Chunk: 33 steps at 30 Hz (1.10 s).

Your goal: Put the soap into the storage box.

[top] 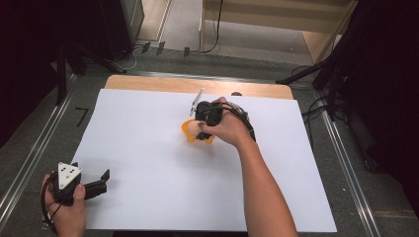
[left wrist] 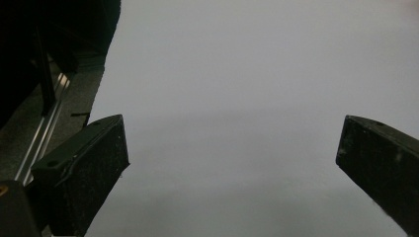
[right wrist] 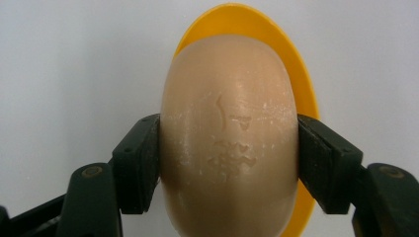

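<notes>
A beige oval bar of soap (right wrist: 230, 138) with stamped characters sits between both jaws of my right gripper (right wrist: 229, 163), which is shut on it. Right behind the soap lies a yellow-orange dish (right wrist: 296, 84). In the high view the right gripper (top: 201, 129) is held point-down over the orange dish (top: 188, 131) near the middle of the white sheet (top: 148, 163), and the hand hides the soap there. My left gripper (top: 101, 181) rests at the sheet's near left corner, its jaws wide apart with nothing between them (left wrist: 232, 163).
A wooden table edge (top: 148, 83) shows beyond the white sheet. Metal rails (top: 29, 163) run along both sides of the table. Black stands and cables (top: 321, 74) crowd the far right; dark curtains hang on both sides.
</notes>
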{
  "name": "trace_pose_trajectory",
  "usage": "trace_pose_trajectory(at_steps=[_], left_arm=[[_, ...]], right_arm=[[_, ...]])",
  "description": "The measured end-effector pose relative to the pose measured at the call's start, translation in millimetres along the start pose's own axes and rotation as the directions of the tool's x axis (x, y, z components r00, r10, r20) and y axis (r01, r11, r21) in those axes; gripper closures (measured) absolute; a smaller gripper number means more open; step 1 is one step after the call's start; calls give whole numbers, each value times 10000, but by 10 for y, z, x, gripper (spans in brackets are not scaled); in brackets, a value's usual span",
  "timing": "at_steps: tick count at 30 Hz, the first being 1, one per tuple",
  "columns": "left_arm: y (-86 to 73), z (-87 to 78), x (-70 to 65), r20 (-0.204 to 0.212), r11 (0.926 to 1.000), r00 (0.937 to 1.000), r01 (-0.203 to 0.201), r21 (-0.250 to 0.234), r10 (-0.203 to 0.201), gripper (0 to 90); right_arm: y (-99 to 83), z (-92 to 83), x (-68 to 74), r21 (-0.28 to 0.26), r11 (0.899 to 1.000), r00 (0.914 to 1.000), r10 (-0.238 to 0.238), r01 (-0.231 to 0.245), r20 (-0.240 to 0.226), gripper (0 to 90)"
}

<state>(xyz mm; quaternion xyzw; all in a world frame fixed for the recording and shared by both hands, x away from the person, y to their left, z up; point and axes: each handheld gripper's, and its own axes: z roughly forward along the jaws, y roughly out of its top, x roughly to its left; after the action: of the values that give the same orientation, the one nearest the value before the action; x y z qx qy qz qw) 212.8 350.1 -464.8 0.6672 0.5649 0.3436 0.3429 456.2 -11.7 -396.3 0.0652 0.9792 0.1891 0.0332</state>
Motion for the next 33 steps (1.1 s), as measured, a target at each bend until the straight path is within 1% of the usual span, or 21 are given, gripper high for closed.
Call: trace_pose_trajectory(at_steps=[2,7,9,10,11,12,13,14,15,16,17,18,19,23,25,27,29,30,31,32,33], left_arm=[[0,1,-1,-8,10000,10000,-14,-10,14,0],[1,-1,4,22,10000,10000,6,21,-6,0],[1,-1,3,14,10000,10000,0,27,0,0],[1,-1,3,19,10000,10000,-2,19,2,0],[0,-2,5,29,10000,10000,21,11,-21,0],[0,-1,5,30,10000,10000,24,-8,-24,0],[-1,-1,5,31,10000,10000,42,-13,-42,0],[-1,-1,5,33,10000,10000,42,-16,-42,0],[0,-2,5,35,10000,10000,40,-13,-40,0],[0,-1,6,35,10000,10000,45,0,-45,0],[1,-1,6,35,10000,10000,41,-2,-41,0],[0,0,6,27,10000,10000,45,0,-45,0],[0,-1,6,33,10000,10000,37,-4,-37,0],[1,0,5,13,10000,10000,45,22,-45,0],[1,2,3,3,10000,10000,29,29,-29,0],[1,2,2,-16,10000,10000,13,23,-13,0],[1,2,1,-21,10000,10000,14,19,-14,0],[1,2,1,-20,10000,10000,19,18,-18,0],[1,3,2,-27,10000,10000,21,17,-21,0],[1,3,2,-24,10000,10000,29,16,-29,0],[0,1,2,-19,10000,10000,25,11,-25,0]], right_arm=[[-6,13,-13,-40,10000,9998,56,-56,-168,329],[-41,15,-33,-206,9996,9993,189,-196,-332,318],[-49,19,-28,-226,9995,9994,229,-236,-275,292],[-50,18,-28,-268,9995,9998,159,-163,-135,281],[-52,9,-22,-220,9995,9997,233,-233,-23,281],[-57,-4,-21,-280,9989,9993,371,-374,-106,280],[-65,-17,-25,-352,9987,9993,359,-362,-91,277],[-79,-31,-22,-444,9979,9989,475,-474,11,275],[-93,-42,-24,-541,9969,9984,565,-564,-1,271],[-120,-55,-29,-684,9946,9969,783,-784,-55,264],[-137,-58,-32,-774,9935,9965,825,-830,-104,253],[-160,-70,-32,-828,9925,9959,903,-903,-32,240],[-194,-83,-29,-1043,9892,9945,1045,-1030,93,229],[-315,-145,-23,-1620,9727,9859,1672,-1659,-56,197],[-381,-179,-14,-1899,9634,9811,1936,-1893,42,157],[-447,-218,5,-2204,9499,9726,2314,-2216,198,135],[-505,-258,41,-2421,9370,9600,2735,-2518,604,125],[-528,-270,54,-2553,9326,9564,2821,-2549,756,107],[-560,-286,69,-2602,9277,9506,2984,-2677,858,82],[-602,-304,82,-2607,9216,9432,3197,-2875,903,41],[-636,-317,92,-2688,9160,9387,3322,-2979,917,27]])
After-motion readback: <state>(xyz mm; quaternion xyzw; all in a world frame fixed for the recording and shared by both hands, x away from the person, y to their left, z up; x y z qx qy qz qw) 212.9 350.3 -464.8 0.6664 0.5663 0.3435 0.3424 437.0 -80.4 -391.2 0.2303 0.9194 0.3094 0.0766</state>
